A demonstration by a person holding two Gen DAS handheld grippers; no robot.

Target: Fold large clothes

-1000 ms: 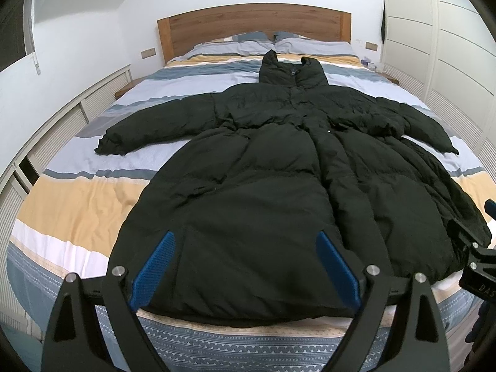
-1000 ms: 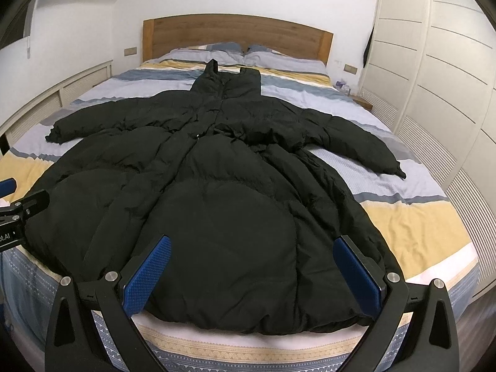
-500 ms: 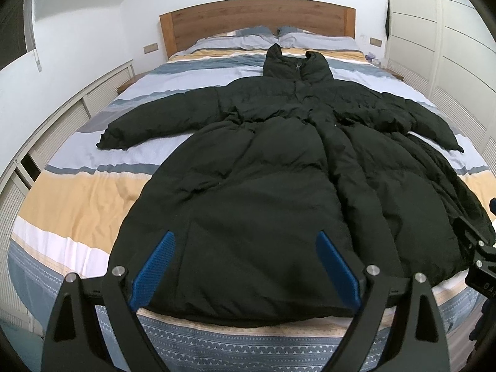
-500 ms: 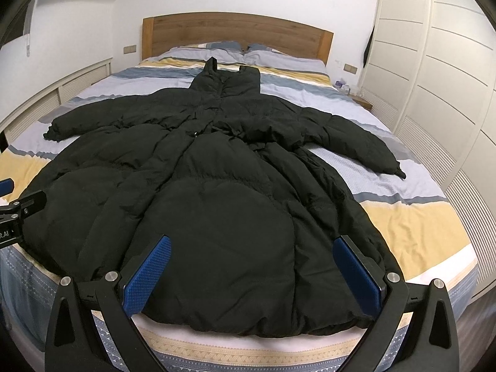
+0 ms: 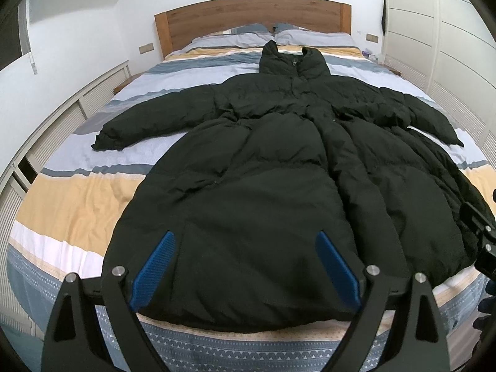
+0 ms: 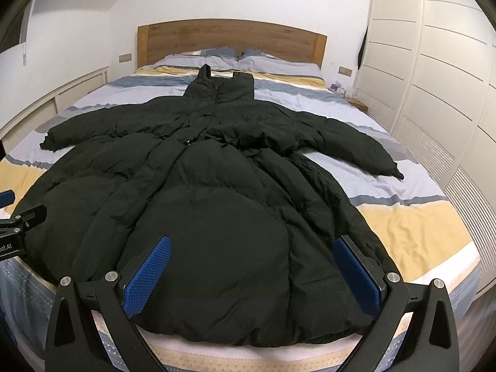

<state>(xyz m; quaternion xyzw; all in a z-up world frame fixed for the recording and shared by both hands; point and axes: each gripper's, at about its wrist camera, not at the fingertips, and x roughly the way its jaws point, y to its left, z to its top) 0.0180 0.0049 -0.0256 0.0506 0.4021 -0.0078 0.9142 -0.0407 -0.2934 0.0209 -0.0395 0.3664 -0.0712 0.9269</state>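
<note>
Left tongs [image 5: 245, 263] and right tongs [image 6: 252, 274], blue-padded jaws apart, nothing held, hover above hem of long black puffer coat [image 5: 279, 186], spread flat on striped bed [image 5: 71, 195].

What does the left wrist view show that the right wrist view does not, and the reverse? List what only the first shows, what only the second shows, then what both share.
Only the left wrist view: the left gripper head-on, jaws wide open over the hem, and the low slatted cabinets along the bed's left side in full.

Only the right wrist view: the right gripper head-on, also open and empty, and the white wardrobe across many panels.

Both: the black puffer coat spread flat with sleeves out, the striped bed, two pillows and the wooden headboard.
</note>
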